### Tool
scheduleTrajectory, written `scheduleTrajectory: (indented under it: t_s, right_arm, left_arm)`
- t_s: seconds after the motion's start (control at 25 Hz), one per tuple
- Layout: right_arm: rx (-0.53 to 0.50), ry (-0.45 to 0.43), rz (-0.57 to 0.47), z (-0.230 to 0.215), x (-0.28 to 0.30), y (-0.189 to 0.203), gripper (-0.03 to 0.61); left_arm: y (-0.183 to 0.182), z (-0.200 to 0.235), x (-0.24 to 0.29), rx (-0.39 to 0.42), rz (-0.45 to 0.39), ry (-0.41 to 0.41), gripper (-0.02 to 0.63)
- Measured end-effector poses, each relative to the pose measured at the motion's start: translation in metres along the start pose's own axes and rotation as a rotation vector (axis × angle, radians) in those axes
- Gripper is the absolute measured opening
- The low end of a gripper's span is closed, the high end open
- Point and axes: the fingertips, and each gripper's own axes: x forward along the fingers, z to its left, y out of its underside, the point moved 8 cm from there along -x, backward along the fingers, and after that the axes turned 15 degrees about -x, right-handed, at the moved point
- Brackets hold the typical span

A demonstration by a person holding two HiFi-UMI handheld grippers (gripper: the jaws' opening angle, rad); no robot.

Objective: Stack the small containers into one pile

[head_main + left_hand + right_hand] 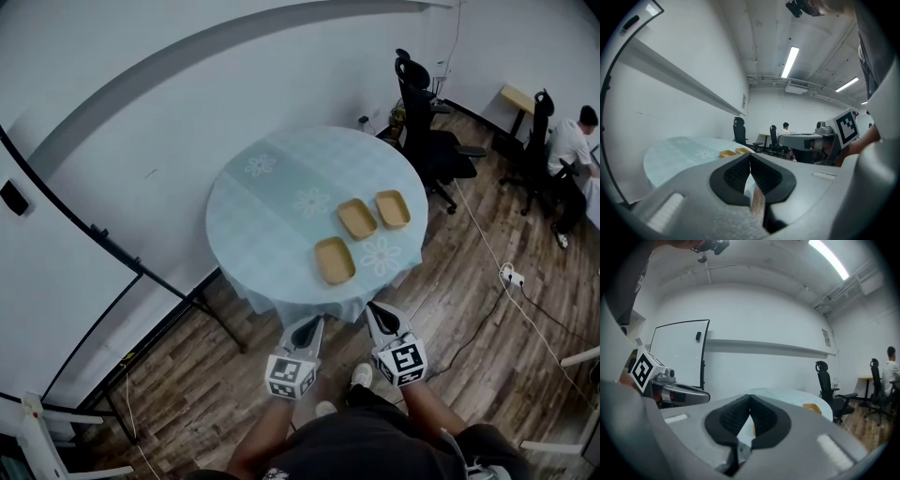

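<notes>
At the bottom centre of the head view, the left gripper [312,325] and right gripper [377,311] both have their jaws pressed together on nothing, just short of the table [272,211]. Three small containers [357,218] lie apart on its right half, none stacked yet. They look light, stiff and shallow; pinching one short rim wall should lift each

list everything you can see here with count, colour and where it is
table: one, round, pale blue flowered cloth, centre
small containers: three, tan, apart on the table's near right part
office chairs: two, black, beyond the table
whiteboard: one, white, black frame, left
power strip: one, white, floor at right
seated person: one, far right
left gripper: grey, shut, empty
right gripper: grey, shut, empty
</notes>
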Motion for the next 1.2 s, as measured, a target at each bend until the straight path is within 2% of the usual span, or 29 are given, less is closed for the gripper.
scheduleTrajectory:
  t_s: [0.72,1.2]
  right_arm:
    - [0.021,-0.114,0.003,-0.086,0.089,0.034,0.002]
    - [0.034,-0.211,-0.014,-0.109,0.124,0.052,0.002]
  left_arm:
    - [-0.017,0.028,0.111,-0.006,0.012,-0.097,0.006]
    - [-0.016,0.037,0.141,-0.012,0.004,-0.187,0.006]
